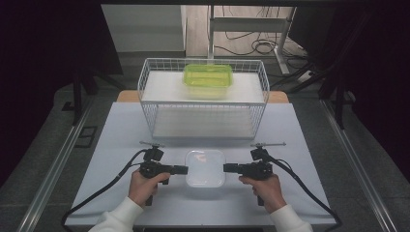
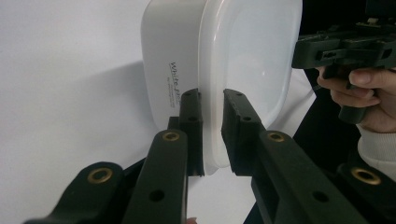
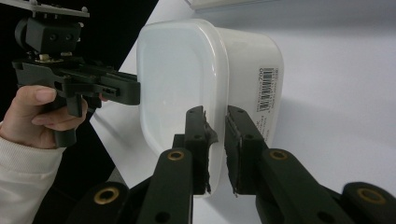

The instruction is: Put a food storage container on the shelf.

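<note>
While both hands hold level from either side in the high view, the left gripper point(image 1: 182, 169) and the right gripper point(image 1: 228, 168) meet the opposite short edges of a white rounded-rectangular plastic food box with a translucent lid point(image 1: 205, 167), which sits on the pale bench point(image 1: 121, 125) near the person's edge. Taking it at two ends looks meant to keep it flat for a lift. Beyond stands a white wire basket point(image 1: 203, 99) carrying a yellow-green lidded plastic container point(image 1: 208, 79) on its upper shelf.

From the left gripper view, that gripper's fingers point(image 2: 190, 121) pinch the box's lid rim point(image 2: 212, 116) between them, one pad on the wall side, the other on the lid face.

Seen from the right gripper view, the right gripper's fingers point(image 3: 243, 135) clamp the rim at the far end likewise, close together with the thin lip between, near the barcode label point(image 3: 267, 88).
</note>
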The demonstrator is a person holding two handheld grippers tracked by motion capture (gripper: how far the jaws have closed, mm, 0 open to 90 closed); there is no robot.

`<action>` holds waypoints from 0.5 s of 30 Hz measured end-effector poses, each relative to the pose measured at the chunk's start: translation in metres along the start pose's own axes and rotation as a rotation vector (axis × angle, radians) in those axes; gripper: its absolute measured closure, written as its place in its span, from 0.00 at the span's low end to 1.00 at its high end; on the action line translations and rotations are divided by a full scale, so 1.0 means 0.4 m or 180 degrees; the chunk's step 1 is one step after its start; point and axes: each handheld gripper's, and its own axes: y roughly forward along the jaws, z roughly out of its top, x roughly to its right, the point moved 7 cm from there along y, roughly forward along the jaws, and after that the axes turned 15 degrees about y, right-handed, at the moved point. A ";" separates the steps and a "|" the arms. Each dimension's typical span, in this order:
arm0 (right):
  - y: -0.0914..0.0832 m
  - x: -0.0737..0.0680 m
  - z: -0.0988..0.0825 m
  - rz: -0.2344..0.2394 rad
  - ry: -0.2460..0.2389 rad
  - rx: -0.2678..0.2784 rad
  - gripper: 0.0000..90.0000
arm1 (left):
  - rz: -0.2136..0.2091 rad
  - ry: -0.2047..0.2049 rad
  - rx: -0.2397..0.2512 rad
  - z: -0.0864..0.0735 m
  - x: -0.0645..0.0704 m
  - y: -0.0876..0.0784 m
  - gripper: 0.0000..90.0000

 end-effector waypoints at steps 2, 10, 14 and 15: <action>-0.003 -0.003 0.000 0.0001 -0.0016 0.0003 0.88 | 0.0021 0.0044 0.0002 0.003 0.003 -0.001 0.88; -0.009 -0.020 0.004 -0.0094 -0.0226 0.0047 0.87 | 0.0065 0.0113 0.0034 0.008 0.008 -0.008 0.87; -0.012 -0.024 0.005 -0.0097 -0.0267 0.0062 0.87 | 0.0059 0.0123 0.0047 0.011 0.010 -0.011 0.87; -0.013 -0.026 0.006 -0.0092 -0.0281 0.0068 0.87 | 0.0055 0.0128 0.0055 0.012 0.011 -0.012 0.87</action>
